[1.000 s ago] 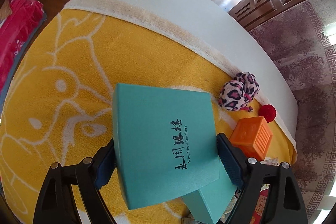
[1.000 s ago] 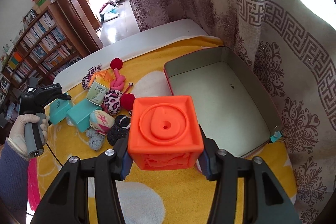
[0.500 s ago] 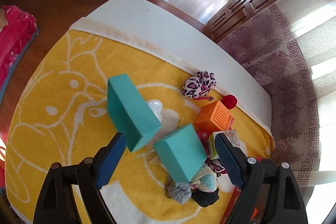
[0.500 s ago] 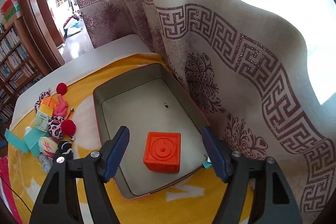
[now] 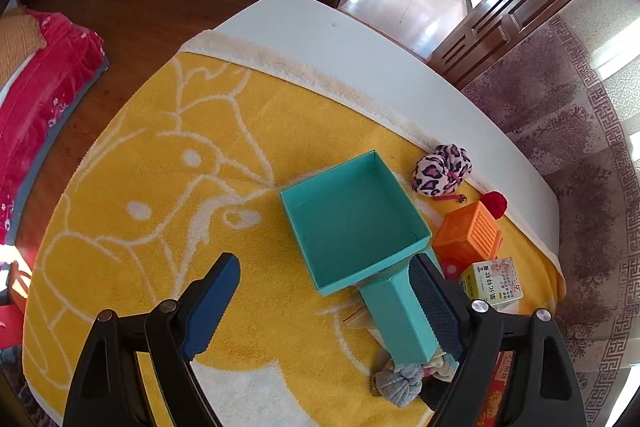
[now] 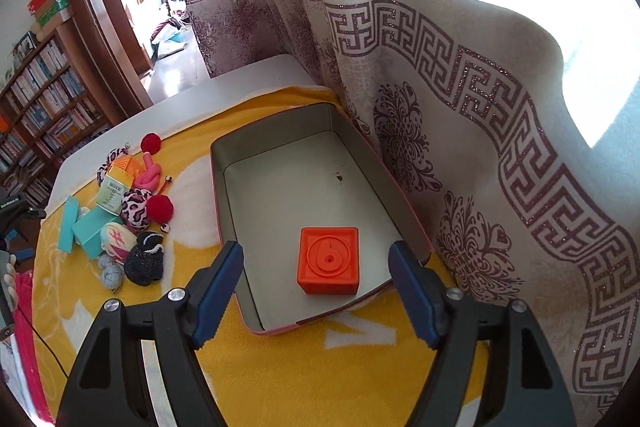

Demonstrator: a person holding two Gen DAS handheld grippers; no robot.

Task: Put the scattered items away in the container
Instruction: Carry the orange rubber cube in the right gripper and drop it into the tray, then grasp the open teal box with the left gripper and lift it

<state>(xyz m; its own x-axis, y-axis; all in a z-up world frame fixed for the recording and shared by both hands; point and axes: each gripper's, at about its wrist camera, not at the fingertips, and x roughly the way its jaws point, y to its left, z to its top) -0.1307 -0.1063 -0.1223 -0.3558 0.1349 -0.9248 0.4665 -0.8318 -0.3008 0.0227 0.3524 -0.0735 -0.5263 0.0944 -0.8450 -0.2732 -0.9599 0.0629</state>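
My left gripper (image 5: 322, 261) is open above the yellow towel (image 5: 160, 187). A teal lid (image 5: 352, 219) lies open side up just beyond its fingers, propped on the teal box (image 5: 400, 315). My right gripper (image 6: 316, 247) hangs over the near end of the grey tin (image 6: 280, 131), its jaws opening and gripping nothing. Below them an orange number cube (image 6: 329, 261) rests on the tin's floor. Scattered beside the box are a slatted orange block (image 5: 468, 239), a leopard pouch (image 5: 440, 175), a red pompom (image 5: 494, 203), a medicine carton (image 5: 494, 283) and a grey sock ball (image 5: 400, 381).
A patterned curtain (image 6: 440, 107) hangs against the tin's right and far sides. The white table edge (image 5: 360, 59) runs beyond the towel. The pile of items (image 6: 132, 211) sits left of the tin. A gloved hand (image 6: 8, 267) shows at the left edge.
The left gripper let go of the teal lid, which now lies open side up on the towel, and it rose. The right gripper dropped the orange cube into the tin and spread its jaws.
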